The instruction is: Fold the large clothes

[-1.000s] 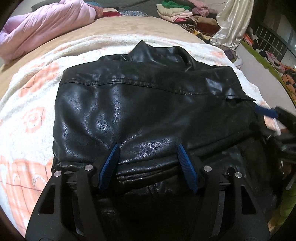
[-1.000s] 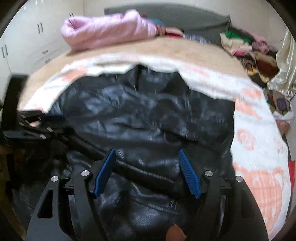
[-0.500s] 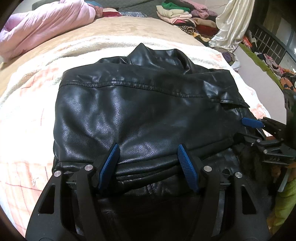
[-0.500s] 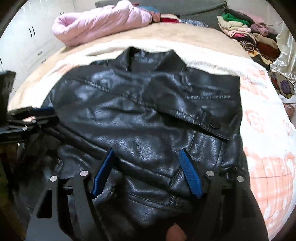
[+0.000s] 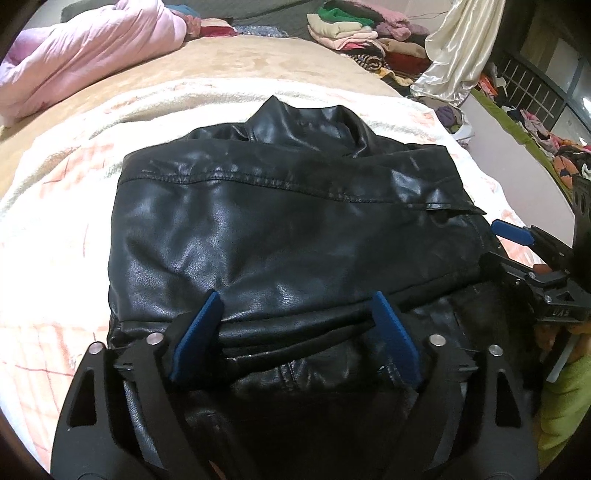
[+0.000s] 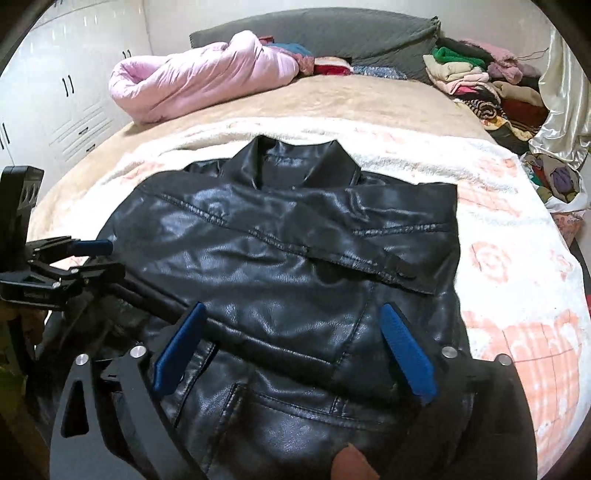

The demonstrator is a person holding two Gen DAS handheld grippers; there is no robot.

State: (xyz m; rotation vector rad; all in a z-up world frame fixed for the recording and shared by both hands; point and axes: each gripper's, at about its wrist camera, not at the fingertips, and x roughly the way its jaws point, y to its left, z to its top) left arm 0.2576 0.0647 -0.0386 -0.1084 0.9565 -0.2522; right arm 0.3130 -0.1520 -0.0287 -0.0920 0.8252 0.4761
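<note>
A black leather jacket [image 5: 280,236] lies folded on the white and pink blanket [image 5: 55,229], its collar [image 6: 291,162] at the far end. My left gripper [image 5: 295,299] is at the jacket's near edge. Its jaws are opening, and the doubled-over hem lies between the blue pads [image 5: 199,328] without being squeezed. My right gripper [image 6: 291,308] hovers over the jacket's near right part. Its jaws are also opening, with the leather under them and nothing pinched. Each gripper shows in the other's view: the right gripper [image 5: 513,232] at the jacket's right edge, the left gripper [image 6: 92,247] at its left edge.
A pink duvet [image 6: 199,85] lies bunched at the far left of the bed [image 6: 332,99]. Stacked folded clothes [image 6: 465,74] and a cream satin cloth [image 5: 461,48] are at the far right. White cupboards [image 6: 62,92] stand on the left and a grey headboard [image 6: 332,33] behind.
The pads of both grippers have spread wider apart and let go of the jacket's fold. The right wrist view has lifted a little, and the jacket now lies flat and still.
</note>
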